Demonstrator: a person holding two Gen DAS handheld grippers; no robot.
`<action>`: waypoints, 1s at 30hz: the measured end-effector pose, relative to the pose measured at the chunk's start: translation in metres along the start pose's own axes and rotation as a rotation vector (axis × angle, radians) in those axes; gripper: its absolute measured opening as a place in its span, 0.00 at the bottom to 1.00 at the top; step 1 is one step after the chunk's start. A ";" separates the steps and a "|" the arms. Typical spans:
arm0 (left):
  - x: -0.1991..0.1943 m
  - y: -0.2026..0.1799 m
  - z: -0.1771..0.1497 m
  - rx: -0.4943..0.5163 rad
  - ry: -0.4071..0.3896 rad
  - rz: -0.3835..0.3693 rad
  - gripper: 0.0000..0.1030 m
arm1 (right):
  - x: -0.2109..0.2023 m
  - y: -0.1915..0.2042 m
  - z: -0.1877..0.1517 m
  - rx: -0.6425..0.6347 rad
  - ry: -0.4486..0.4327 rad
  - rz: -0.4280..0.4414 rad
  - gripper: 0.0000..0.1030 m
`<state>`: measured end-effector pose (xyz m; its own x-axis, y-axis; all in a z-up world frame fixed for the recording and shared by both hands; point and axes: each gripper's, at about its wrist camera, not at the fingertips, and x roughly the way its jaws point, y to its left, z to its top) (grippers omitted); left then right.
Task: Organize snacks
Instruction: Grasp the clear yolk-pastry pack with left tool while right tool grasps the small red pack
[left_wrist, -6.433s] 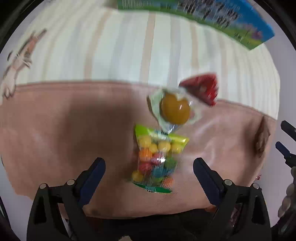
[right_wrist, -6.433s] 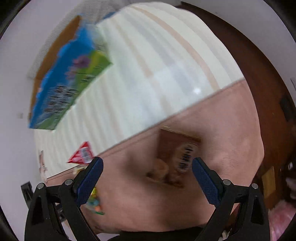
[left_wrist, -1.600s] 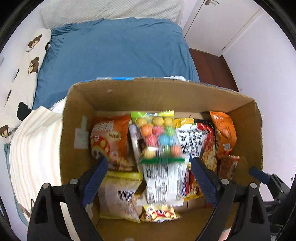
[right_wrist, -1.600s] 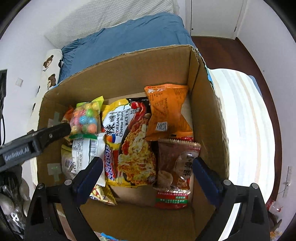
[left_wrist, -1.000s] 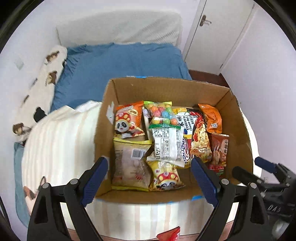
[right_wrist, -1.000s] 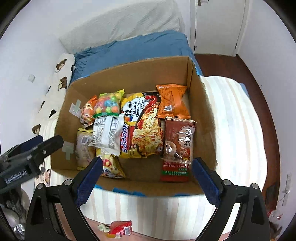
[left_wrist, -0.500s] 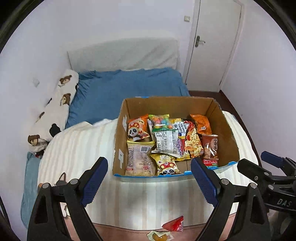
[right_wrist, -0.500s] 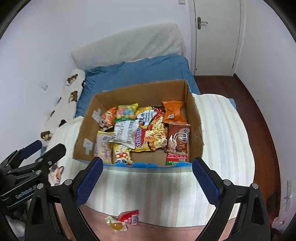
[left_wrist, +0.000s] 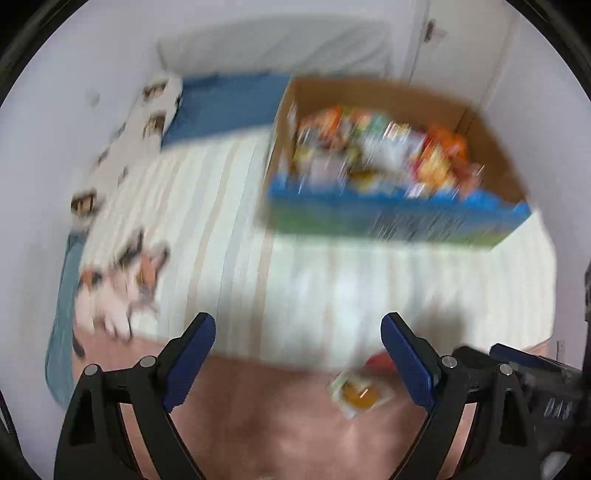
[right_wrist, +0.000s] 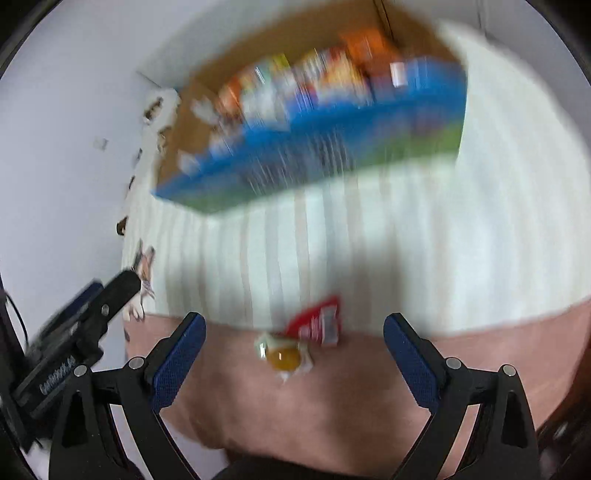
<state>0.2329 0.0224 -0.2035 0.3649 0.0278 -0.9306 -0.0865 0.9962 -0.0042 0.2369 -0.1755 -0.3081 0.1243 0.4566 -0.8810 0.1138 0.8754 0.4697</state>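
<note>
Both views are smeared by motion blur, so fine detail is lost

Left wrist view: far left of the left tool (left_wrist: 297, 349), a bear-print pillow (left_wrist: 147, 107) lies along the wall, and a cat picture (left_wrist: 122, 280) sits on the striped blanket (left_wrist: 332, 273) just ahead-left of the left pad. The left tool stands wide open with nothing between its pads, over the pink blanket (left_wrist: 258, 413). Ahead and to the right, well apart from it, the box (left_wrist: 391, 218) rests on the striped blanket, full of snack packs (left_wrist: 380, 155) too blurred to tell apart. Just inside the right pad lies a clear-wrapped jelly cup (left_wrist: 360, 393) on the pink blanket, with a red packet (left_wrist: 384, 358) just beyond it, partly hidden by that pad. At the far right edge, part of the right tool shows

Right wrist view: at the far left, the left tool (right_wrist: 92, 295) reaches in from the edge. The right tool (right_wrist: 295, 354) is wide open and holds nothing. Between its pads, slightly left of centre, the jelly cup (right_wrist: 286, 356) lies on the pink blanket (right_wrist: 332, 413), touching or just beside the red packet (right_wrist: 317, 323), which straddles the seam with the striped blanket (right_wrist: 424, 240). Far ahead, the box (right_wrist: 314, 155) stands with its blue and green front facing the tool
</note>
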 end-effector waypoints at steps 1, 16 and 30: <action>0.008 0.002 -0.008 -0.006 0.024 0.009 0.89 | 0.014 -0.006 -0.003 0.030 0.024 0.013 0.96; 0.083 0.033 -0.077 -0.105 0.251 0.046 0.89 | 0.094 -0.024 -0.006 0.112 0.070 -0.004 0.49; 0.112 -0.056 -0.075 -0.048 0.404 -0.179 0.89 | 0.026 -0.084 -0.048 0.033 0.011 -0.154 0.49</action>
<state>0.2088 -0.0360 -0.3349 -0.0127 -0.1884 -0.9820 -0.1011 0.9773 -0.1862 0.1832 -0.2299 -0.3730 0.0922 0.3196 -0.9431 0.1631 0.9295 0.3309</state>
